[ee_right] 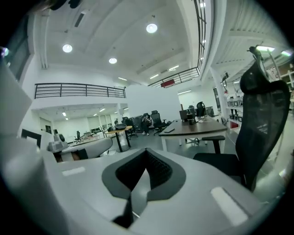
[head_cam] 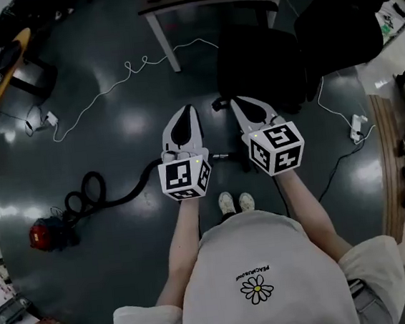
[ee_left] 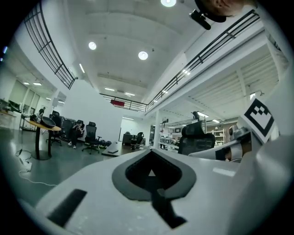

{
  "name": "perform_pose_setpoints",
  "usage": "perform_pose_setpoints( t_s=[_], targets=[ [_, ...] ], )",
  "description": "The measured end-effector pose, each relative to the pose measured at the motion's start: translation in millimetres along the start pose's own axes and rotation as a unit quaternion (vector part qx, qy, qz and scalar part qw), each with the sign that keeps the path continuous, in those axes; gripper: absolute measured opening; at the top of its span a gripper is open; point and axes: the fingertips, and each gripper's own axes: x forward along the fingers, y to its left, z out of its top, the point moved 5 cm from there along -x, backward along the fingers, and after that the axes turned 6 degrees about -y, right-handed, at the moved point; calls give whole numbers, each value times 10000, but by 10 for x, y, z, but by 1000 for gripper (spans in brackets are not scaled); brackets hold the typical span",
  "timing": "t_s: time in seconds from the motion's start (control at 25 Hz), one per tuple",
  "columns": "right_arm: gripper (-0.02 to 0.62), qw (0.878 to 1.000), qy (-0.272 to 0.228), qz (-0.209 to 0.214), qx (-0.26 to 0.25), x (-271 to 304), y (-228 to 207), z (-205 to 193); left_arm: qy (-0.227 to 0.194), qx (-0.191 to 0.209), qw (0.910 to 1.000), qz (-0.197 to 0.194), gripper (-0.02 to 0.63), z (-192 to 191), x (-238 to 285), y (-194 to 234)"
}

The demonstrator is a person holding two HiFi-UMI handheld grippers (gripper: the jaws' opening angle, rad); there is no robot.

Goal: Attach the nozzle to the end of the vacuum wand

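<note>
A red vacuum cleaner [head_cam: 48, 235] lies on the dark floor at the lower left. Its black hose [head_cam: 94, 194] curls, then runs right and passes under my left gripper [head_cam: 186, 110]. A short metal tube end [head_cam: 221, 156] shows on the floor between the two grippers. I cannot make out a nozzle. Both grippers are held up side by side in front of the person's chest, pointing forward. The left gripper [ee_left: 150, 151] is shut with nothing in it. My right gripper [head_cam: 236, 102] [ee_right: 146, 150] is also shut and holds nothing.
A black office chair [head_cam: 261, 65] stands just ahead of the right gripper, and a white-legged table [head_cam: 164, 36] stands beyond it. A white cable [head_cam: 108, 88] snakes over the floor at the left. A power strip [head_cam: 357, 127] lies at the right. The person's shoes [head_cam: 235, 202] show below.
</note>
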Motion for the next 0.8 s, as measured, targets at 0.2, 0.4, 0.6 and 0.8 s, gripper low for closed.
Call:
perform_pose_setpoints(
  t_s=[0.2, 0.4, 0.6, 0.8],
  targets=[
    [8, 9999, -143, 0, 5, -137, 118, 106, -60, 192, 9988, -455, 5, 149, 34, -228],
    [8, 9997, -230, -5, -35, -217, 261, 119, -181, 58, 9983, -550, 5, 240, -16, -222],
    [8, 9993, -365, 42, -92, -327, 297, 212, -432, -134, 9977, -512, 5, 361, -70, -231],
    [8, 9987, -479, 44, -180, -399, 306, 315, -505, -71, 9975, -481, 5, 441, -94, -262]
  ],
)
